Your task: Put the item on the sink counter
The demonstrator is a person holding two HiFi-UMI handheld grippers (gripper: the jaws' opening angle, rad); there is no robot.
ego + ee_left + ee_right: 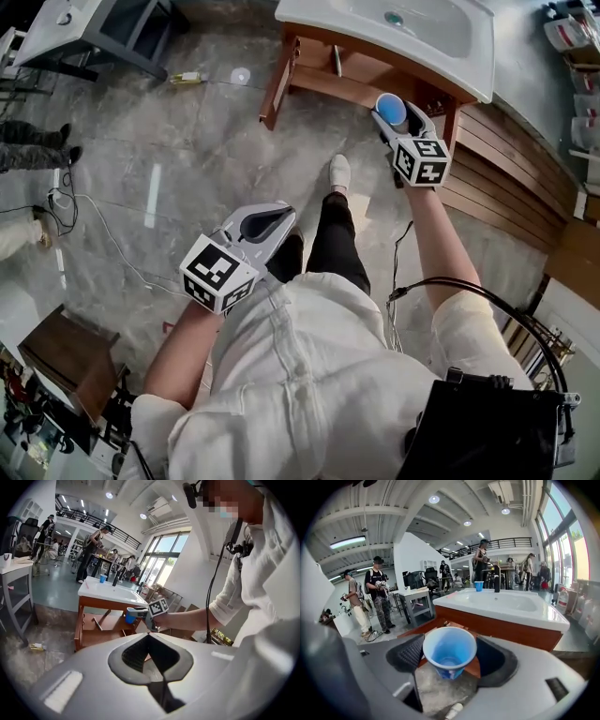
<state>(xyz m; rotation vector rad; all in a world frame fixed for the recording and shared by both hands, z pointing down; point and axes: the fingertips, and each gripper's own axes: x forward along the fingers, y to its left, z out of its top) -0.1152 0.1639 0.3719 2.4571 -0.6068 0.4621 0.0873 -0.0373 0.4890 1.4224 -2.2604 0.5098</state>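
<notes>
One blue cup (449, 644) clamped in right gripper (452, 657), seemingly below sink counter (506, 610)

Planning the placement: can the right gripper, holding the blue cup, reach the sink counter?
Probably yes. The right gripper, shut on the blue cup, hangs below the front edge of the sink counter; nothing blocks the way up, and the near rim looks bare.

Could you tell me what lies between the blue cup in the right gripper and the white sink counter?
Only the stand's brown wooden rail under the white counter; the right gripper view shows nothing loose before the cup.
</notes>
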